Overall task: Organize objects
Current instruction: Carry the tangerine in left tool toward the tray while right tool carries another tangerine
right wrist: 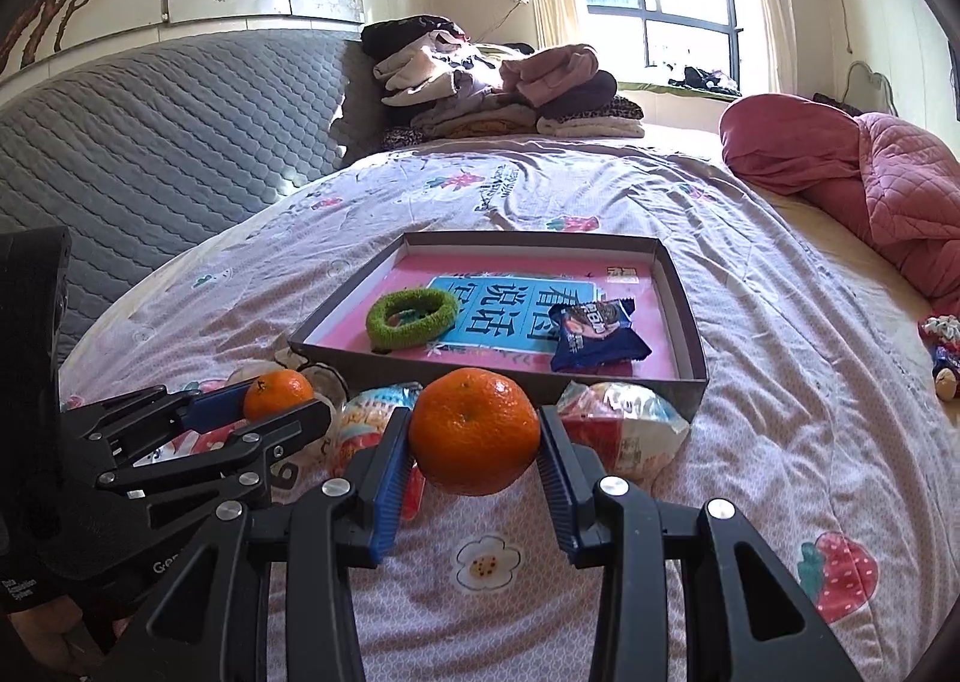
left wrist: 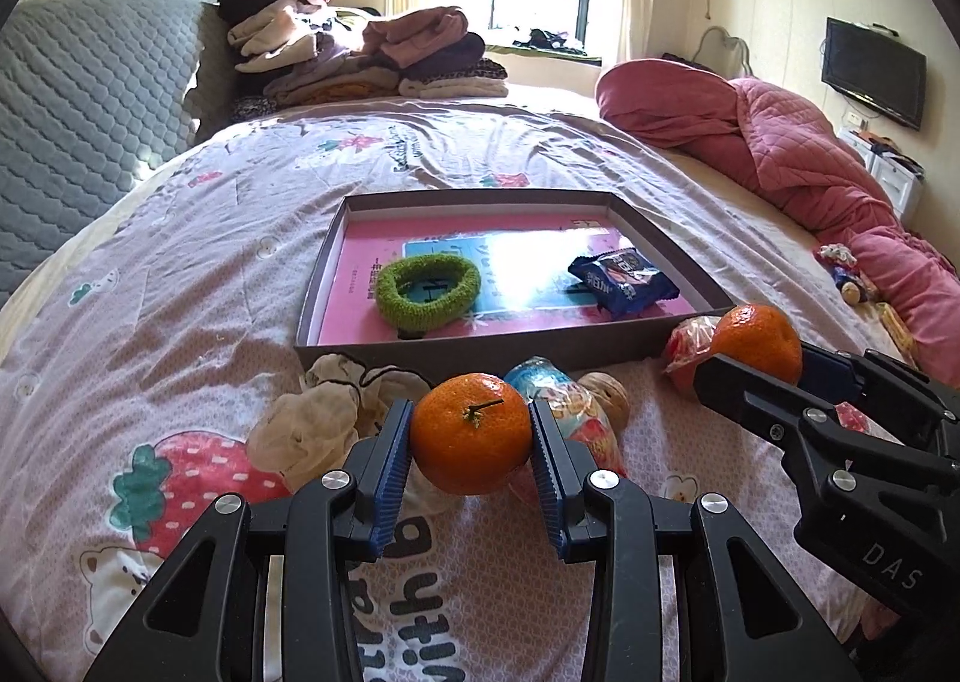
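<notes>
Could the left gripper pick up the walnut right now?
Probably not. The left gripper is already clamped on an orange, so its jaws are full. The walnut lies just beyond, beside a snack packet; the orange would have to be put down first.

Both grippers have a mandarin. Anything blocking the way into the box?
Only the box's near wall to clear. The left gripper is shut on its mandarin, the right gripper on the other mandarin. Snack packets lie below that wall. Inside, the green hair tie and blue packet leave bare floor between them.
</notes>
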Action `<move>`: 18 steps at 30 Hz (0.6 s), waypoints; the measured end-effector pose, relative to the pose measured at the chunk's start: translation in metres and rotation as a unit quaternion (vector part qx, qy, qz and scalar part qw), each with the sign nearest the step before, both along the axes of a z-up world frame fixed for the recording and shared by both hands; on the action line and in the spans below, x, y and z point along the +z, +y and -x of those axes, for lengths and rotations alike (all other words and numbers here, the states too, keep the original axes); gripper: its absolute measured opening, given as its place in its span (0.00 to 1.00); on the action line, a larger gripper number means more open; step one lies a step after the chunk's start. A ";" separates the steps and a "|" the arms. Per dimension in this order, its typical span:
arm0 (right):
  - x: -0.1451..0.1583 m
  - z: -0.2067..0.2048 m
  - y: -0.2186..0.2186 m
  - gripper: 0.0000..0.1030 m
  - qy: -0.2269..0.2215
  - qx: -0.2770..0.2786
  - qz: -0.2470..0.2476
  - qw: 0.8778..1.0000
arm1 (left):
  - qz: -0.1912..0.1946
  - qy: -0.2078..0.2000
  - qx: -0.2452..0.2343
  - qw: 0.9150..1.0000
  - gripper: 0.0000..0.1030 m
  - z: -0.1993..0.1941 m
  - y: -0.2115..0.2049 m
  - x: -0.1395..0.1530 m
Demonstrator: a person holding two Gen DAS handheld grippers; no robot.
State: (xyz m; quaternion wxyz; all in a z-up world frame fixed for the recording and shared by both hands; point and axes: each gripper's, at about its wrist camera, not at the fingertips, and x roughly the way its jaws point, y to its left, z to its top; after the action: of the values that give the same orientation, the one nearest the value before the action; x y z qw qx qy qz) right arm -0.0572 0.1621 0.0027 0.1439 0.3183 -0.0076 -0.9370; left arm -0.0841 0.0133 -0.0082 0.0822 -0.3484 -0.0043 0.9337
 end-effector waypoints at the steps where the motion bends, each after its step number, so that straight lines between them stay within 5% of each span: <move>1: 0.000 0.001 -0.001 0.39 0.001 0.000 0.000 1.000 | -0.001 0.001 0.000 1.000 0.38 0.001 -0.001 0.001; 18: 0.007 0.042 -0.015 0.39 0.004 0.001 -0.020 1.000 | -0.013 0.020 0.019 1.000 0.38 0.038 -0.017 0.020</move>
State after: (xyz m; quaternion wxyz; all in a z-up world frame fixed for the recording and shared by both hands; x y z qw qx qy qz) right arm -0.0988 0.1473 0.0096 0.1382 0.3178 0.0119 -0.9379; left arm -0.1224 -0.0041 0.0123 0.0688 -0.3282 -0.0213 0.9419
